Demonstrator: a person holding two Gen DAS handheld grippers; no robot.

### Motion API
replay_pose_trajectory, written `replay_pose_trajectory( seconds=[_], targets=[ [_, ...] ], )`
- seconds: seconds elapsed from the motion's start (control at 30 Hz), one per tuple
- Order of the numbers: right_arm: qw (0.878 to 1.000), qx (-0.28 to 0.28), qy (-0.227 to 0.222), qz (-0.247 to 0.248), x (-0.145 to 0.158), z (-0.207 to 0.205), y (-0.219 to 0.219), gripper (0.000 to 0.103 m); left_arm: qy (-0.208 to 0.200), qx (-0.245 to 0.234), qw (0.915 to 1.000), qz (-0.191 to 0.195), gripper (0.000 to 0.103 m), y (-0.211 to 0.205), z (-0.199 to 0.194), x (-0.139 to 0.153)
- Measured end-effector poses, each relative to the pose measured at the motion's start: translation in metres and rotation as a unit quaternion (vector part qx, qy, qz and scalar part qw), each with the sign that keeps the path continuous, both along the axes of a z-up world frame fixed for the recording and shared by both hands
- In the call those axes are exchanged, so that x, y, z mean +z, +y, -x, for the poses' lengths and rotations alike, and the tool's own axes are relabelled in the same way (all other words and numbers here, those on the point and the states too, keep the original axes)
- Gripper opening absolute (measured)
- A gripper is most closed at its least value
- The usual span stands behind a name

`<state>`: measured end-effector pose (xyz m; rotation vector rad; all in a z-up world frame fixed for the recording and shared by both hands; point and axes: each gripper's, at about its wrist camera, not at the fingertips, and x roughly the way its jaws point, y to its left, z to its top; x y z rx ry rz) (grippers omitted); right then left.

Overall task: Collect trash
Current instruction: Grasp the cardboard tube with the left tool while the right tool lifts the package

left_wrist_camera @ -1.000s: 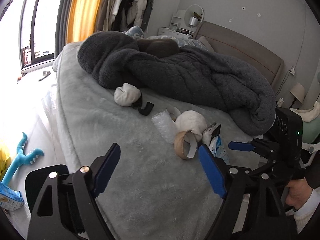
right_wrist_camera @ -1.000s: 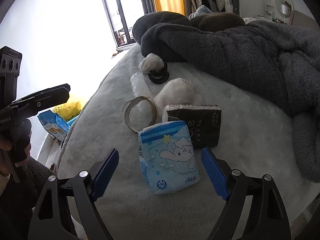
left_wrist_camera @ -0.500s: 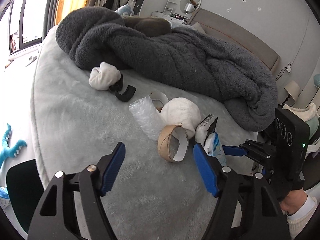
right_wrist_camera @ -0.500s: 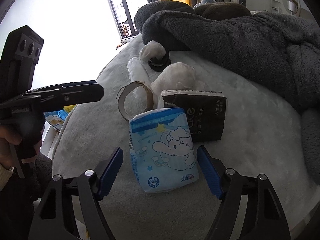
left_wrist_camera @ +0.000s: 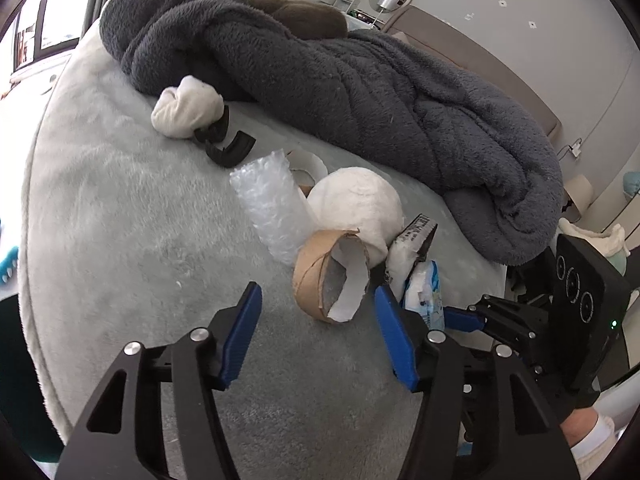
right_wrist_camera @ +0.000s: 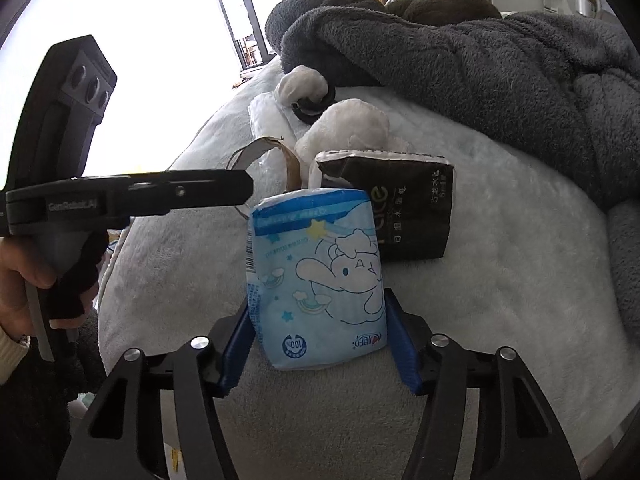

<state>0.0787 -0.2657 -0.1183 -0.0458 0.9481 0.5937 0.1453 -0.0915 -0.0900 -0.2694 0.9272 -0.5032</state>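
Observation:
A blue tissue pack with a cartoon print lies on the pale fleece bed. My right gripper is open, its jaws on either side of the pack's near end. Behind the pack lie a black tissue pack, a cardboard tape ring, a white crumpled ball and bubble wrap. My left gripper is open and empty, just short of the cardboard ring. The blue pack shows edge-on in the left wrist view.
A heaped dark grey blanket covers the far side of the bed. A white sock ball and black curved pieces lie near it. The bed edge drops off to the left toward the window.
Both grippers have moved forward over the bed. The right gripper's jaws now flank the blue tissue pack and have narrowed. The left gripper has come close to the cardboard ring.

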Motion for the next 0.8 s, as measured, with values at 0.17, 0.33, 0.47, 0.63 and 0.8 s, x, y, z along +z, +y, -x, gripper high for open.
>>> replay_pose_trajectory(
  seconds=[0.17,0.33,0.47,0.63,0.8],
  targets=[
    [1.000,-0.002,-0.003,-0.003,0.002,0.000,-0.004,0.054,0.002,0.014,0.9999,-0.002,0.054,0.001,-0.003,-0.003],
    [1.000,0.006,-0.009,-0.007,0.007,0.002,-0.004,0.053,0.009,0.015,0.9998,0.001,0.047,-0.001,-0.007,-0.006],
    [1.000,0.001,-0.023,-0.013,0.018,0.003,-0.009,0.053,0.005,0.017,0.9998,-0.004,0.041,-0.001,-0.008,-0.005],
    [0.998,-0.023,-0.048,-0.028,0.037,0.000,-0.022,0.053,0.007,0.007,0.9999,-0.010,0.036,-0.006,-0.006,-0.006],
    [0.996,-0.054,-0.060,-0.043,0.047,-0.008,-0.036,0.053,0.005,-0.006,0.9999,-0.008,0.025,-0.010,-0.004,-0.006]
  ],
)
